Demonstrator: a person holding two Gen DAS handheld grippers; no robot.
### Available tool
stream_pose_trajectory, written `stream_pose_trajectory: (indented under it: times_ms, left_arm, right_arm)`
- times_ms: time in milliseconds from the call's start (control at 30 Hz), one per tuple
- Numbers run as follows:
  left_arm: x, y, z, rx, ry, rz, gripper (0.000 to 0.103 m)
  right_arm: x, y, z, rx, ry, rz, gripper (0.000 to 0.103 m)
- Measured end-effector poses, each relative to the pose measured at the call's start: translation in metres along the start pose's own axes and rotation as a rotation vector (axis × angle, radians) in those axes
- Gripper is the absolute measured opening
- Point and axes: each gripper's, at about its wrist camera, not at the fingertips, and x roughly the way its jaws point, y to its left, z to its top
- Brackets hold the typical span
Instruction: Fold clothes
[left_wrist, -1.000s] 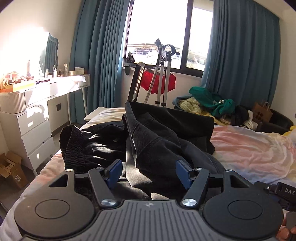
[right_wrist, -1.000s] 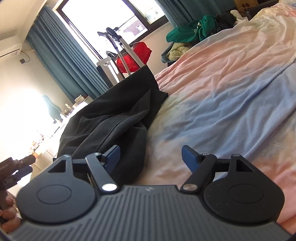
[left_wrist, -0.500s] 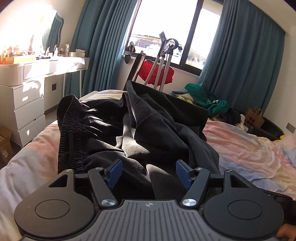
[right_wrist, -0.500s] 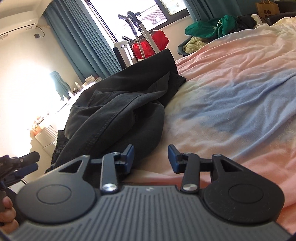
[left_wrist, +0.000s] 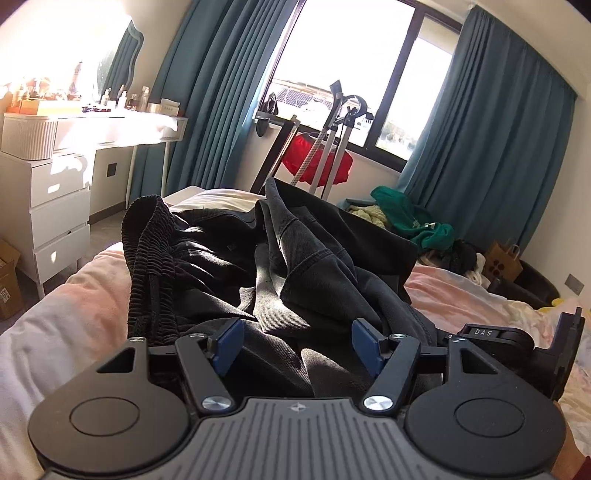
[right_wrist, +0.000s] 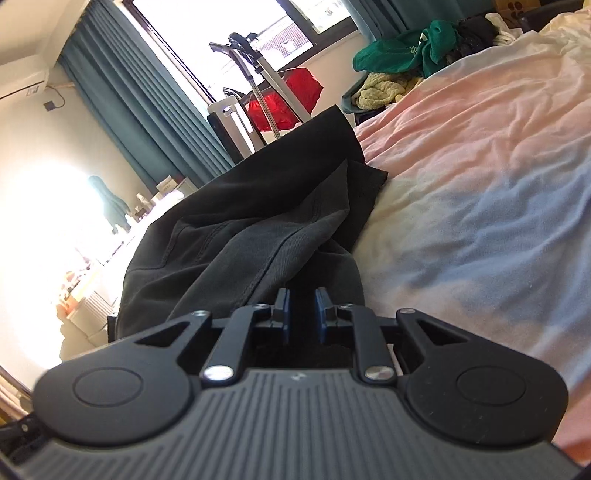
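Dark grey trousers lie crumpled on the bed, their black elastic waistband raised at the left. My left gripper is open, its blue pads low over the near cloth. In the right wrist view the trousers stretch away to the left. My right gripper is nearly closed at the near edge of the dark cloth; whether cloth sits between the pads is hidden in shadow. The right gripper's body shows at the left view's right edge.
The bed has a pink, white and blue sheet. A white dresser stands left. A garment steamer with a red item, a pile of green and yellow clothes and a paper bag stand by the window.
My right gripper's jaws have closed from wide apart to a narrow gap and moved in at the trousers' near edge. My left gripper has come lower and closer to the cloth, still open.
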Motion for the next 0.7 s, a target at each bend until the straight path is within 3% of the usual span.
stream_pose_trajectory:
  times_ms: [133,200,300,333,533,700]
  left_arm:
    - [0.004,-0.002,-0.001,0.033,0.007,0.036,0.067]
    - [0.009,-0.001,-0.001,0.027,0.028,0.034,0.067]
    - [0.017,0.0,-0.003,0.035,0.054,0.046,0.067]
    - [0.02,0.001,-0.004,0.042,0.06,0.055,0.067]
    - [0.036,0.009,-0.006,0.05,0.1,0.096,0.067]
    - [0.051,0.013,-0.01,0.061,0.139,0.119,0.067]
  right_arm:
    - [0.026,-0.007,0.012,0.036,0.053,0.006,0.021]
    - [0.039,-0.014,0.019,0.058,0.081,0.0,0.035]
    - [0.057,-0.026,0.03,0.114,0.12,0.061,0.058]
    - [0.063,-0.029,0.034,0.138,0.132,0.089,0.061]
    - [0.09,-0.035,0.058,0.258,0.093,0.089,0.063]
    - [0.109,-0.051,0.07,0.42,0.023,0.013,0.063]
